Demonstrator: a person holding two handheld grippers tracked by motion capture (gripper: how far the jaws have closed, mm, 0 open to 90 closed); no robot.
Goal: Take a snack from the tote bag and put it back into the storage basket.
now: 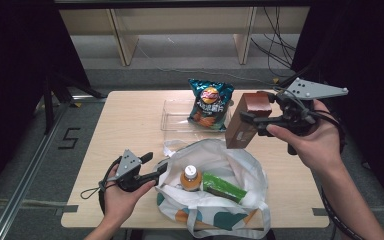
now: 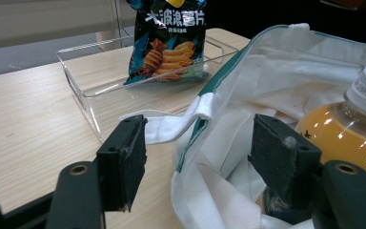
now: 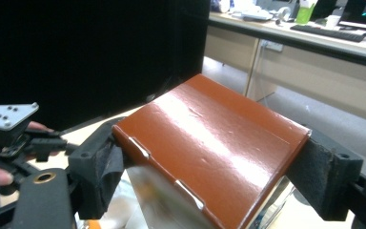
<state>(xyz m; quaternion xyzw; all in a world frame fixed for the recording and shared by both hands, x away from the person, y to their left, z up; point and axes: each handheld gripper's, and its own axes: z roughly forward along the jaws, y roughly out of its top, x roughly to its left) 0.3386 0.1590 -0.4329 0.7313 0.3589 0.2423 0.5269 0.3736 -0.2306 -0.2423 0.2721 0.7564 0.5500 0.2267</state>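
A brown box point(image 1: 247, 120) hangs tilted above the table's right side, beside the bag, with my right gripper point(image 1: 254, 119) shut on it. In the right gripper view the box point(image 3: 209, 143) sits between both pads of this gripper point(image 3: 212, 174). My left gripper point(image 1: 156, 164) stands open at the left rim of a white tote bag point(image 1: 240, 165). In the left gripper view the bag's rim point(image 2: 205, 105) passes between the wide jaws of that gripper point(image 2: 200, 162). An orange drink bottle point(image 1: 190, 178) and a green packet point(image 1: 223, 186) lie inside the bag.
A clear plastic tray point(image 1: 172, 117) sits at the back middle of the table, with a dark blue bag of crisps point(image 1: 210, 104) propped in its right end. The bottle point(image 2: 343, 138) lies close behind the left gripper's right jaw. Cables trail on the floor beyond the table.
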